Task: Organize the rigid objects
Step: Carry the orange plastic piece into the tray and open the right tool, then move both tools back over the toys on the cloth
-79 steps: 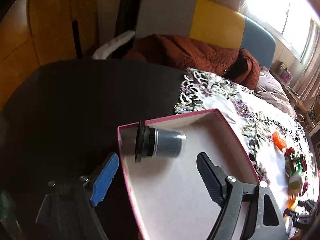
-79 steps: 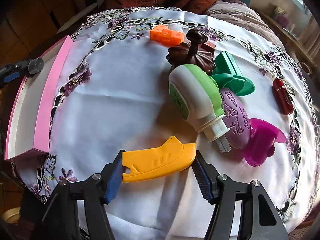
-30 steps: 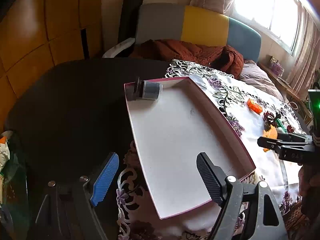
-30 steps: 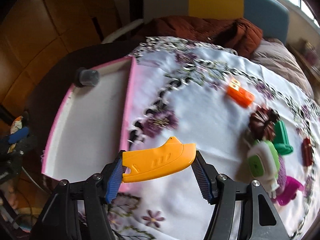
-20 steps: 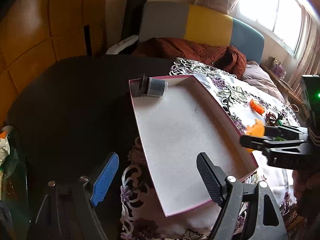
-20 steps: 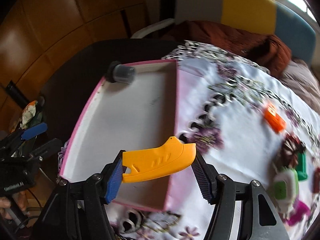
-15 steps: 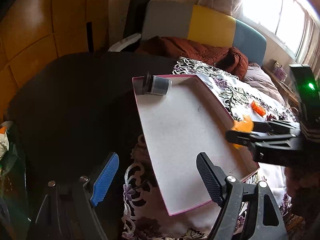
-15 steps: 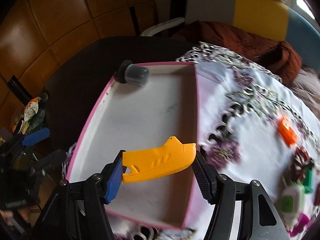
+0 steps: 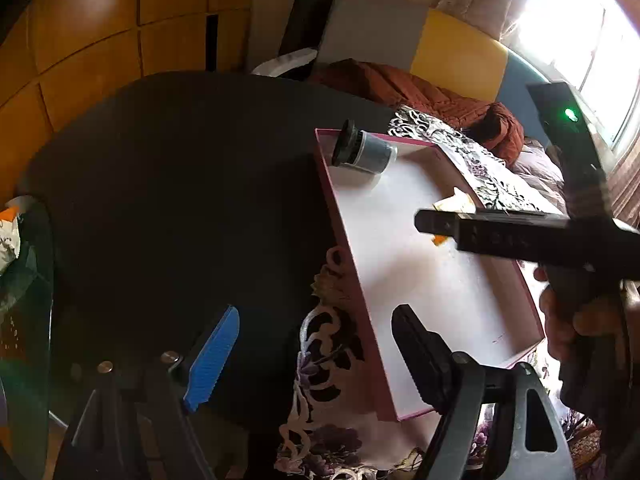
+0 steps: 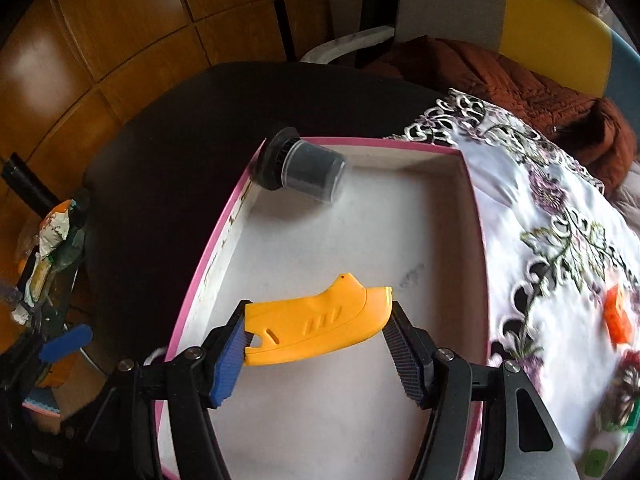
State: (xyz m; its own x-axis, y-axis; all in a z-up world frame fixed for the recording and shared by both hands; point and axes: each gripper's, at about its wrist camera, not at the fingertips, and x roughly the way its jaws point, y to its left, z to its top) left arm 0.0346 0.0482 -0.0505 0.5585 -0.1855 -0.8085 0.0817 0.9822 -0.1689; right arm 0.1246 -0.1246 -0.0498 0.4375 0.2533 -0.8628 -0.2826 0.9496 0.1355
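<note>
our right gripper (image 10: 318, 344) is clamped end to end on the curved yellow plastic scraper-shaped piece (image 10: 316, 322), one blue ribbed pad (image 10: 228, 354) on its blunt end and the dark pad on its tapered end. the piece hangs above the white floor of the shallow pink-rimmed cardboard tray (image 10: 208, 256), roughly mid-tray and not touching it as far as we can judge. our left gripper (image 9: 308, 354) holds nothing; its jaws stand apart over the tray's near corner and the dark round table (image 9: 180, 184).

beyond the yellow piece, a dark grey cylindrical cap with a black flanged base (image 10: 302, 170) lies on its side in the tray's far corner, leaning on the rim. to the right the white embroidered tablecloth (image 10: 560, 240) carries the remaining items, among them a small orange block (image 10: 618, 314); the others at the edge are blurred.

we judge the step in hand to be setting the yellow piece down in the tray. the grip sits on the two narrow ends of a smooth curved shell, so it could pivot or squirt out if we tilt. releasing from this height could let it bounce or skid toward the rim. placing it too far forward could knock the grey cap, which looks free to roll. our left gripper hovers near the tray edge and could nudge it.
</note>
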